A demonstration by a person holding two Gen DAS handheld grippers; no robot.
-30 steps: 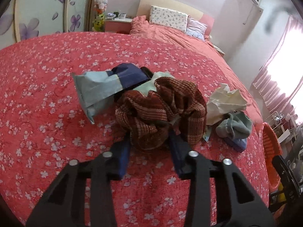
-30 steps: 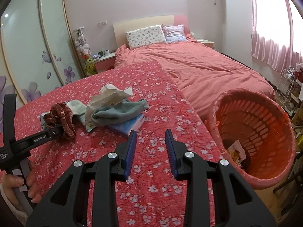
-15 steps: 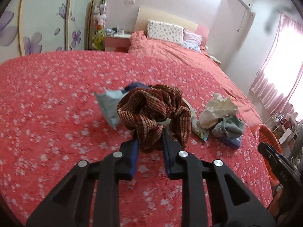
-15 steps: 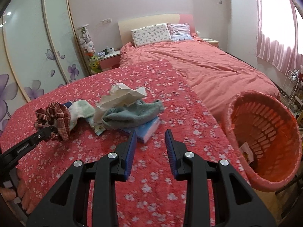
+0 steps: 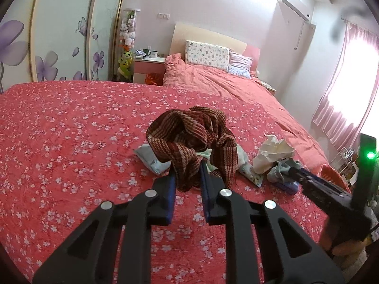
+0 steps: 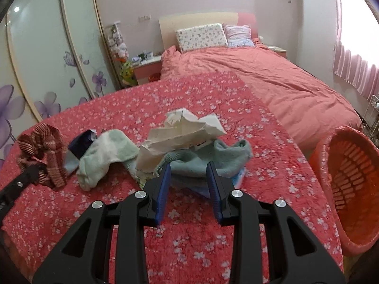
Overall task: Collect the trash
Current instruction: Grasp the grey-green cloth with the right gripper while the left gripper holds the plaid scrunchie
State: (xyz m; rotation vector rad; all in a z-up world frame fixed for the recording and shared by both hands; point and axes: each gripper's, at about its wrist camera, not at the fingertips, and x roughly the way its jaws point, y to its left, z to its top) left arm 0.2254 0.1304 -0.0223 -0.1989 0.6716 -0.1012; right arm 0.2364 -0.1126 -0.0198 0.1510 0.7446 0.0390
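The striped brown cloth (image 5: 191, 139) is pinched by the left gripper (image 5: 187, 177), its fingers just drawn closed on it. The right gripper (image 6: 187, 177) is held open before the grey-blue cloth (image 6: 213, 158). No writing can be read.

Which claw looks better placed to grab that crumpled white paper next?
Probably the right claw: its jaws are open and empty, right beside the crumpled white paper. The left claw is already shut on the brown striped cloth.

Crumpled white paper (image 6: 182, 132) lies atop a grey-green cloth (image 6: 213, 158) on the bed, near the orange basket (image 6: 350, 179)
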